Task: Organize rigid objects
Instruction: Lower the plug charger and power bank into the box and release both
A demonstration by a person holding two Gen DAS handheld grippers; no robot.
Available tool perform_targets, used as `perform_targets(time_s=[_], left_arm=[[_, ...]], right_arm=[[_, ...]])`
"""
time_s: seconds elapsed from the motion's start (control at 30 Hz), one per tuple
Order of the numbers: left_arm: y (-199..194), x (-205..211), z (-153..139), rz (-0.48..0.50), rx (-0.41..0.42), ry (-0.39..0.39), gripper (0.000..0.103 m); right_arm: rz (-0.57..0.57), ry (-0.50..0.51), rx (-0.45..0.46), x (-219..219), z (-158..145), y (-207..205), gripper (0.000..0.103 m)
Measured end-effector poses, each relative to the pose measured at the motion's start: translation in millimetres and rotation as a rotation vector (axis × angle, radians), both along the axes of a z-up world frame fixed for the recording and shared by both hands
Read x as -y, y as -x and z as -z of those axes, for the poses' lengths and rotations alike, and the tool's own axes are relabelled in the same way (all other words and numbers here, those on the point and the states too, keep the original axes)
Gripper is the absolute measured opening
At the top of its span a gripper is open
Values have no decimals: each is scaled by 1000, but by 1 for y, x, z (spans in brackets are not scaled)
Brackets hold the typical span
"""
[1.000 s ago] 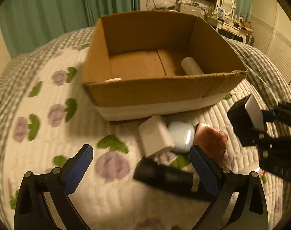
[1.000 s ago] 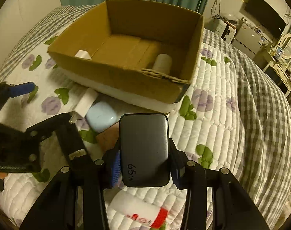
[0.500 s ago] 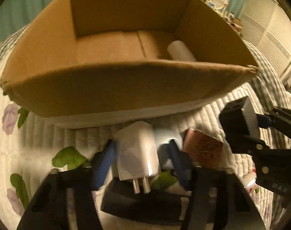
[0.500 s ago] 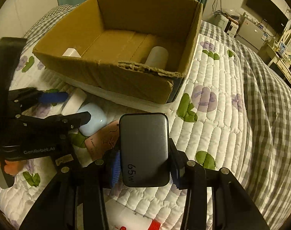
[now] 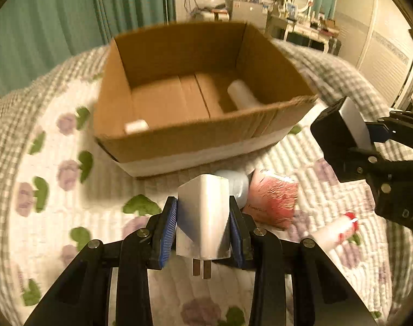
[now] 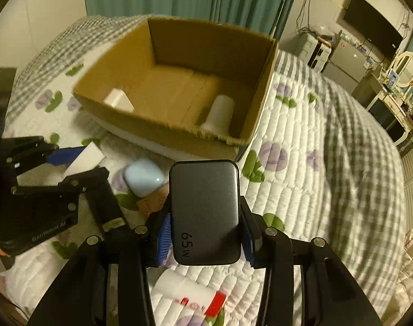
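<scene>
My left gripper [image 5: 203,222] is shut on a white plug adapter [image 5: 203,212] and holds it above the quilt, prongs toward the camera. My right gripper [image 6: 205,225] is shut on a dark grey 65W charger [image 6: 205,209], held in the air in front of the cardboard box [image 6: 165,133]. The box [image 5: 195,135] is open and holds a white cylinder [image 5: 240,96] and a small white block [image 5: 135,127]. On the quilt before the box lie a pale blue case [image 6: 144,176], a pink-brown card box [image 5: 271,201] and a white tube with a red cap [image 6: 190,296].
The flowered quilt [image 5: 43,190] covers the bed, with a checked blanket [image 6: 356,149] to the right. Green curtains [image 5: 70,13] hang behind the box. A dresser and television [image 6: 369,38] stand at the far right.
My left gripper closed on the white plug adapter and lifted it off the quilt. The right gripper rose a little with the charger; the view over the box is higher.
</scene>
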State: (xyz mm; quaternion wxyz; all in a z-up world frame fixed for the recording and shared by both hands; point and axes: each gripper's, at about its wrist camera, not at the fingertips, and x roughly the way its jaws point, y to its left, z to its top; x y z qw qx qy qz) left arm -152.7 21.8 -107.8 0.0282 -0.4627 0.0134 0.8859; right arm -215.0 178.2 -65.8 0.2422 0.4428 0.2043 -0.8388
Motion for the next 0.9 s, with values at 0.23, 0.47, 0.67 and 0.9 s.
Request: perform_targets(time_s=[0.23, 0.47, 0.67, 0.9], left_arm=[[-23, 11, -66, -10, -123, -23, 36], [0, 24, -122, -41, -212, -5, 36], [43, 30, -131, -52, -239, 11, 36], [98, 36, -82, -74, -174, -3, 36]], right_arm=[[5, 24, -74, 8, -63, -19, 42], [-6, 69, -155, 31, -121, -16, 42], [-2, 117, -198, 50, -142, 26, 42], [35, 155, -155, 66, -104, 89, 42]])
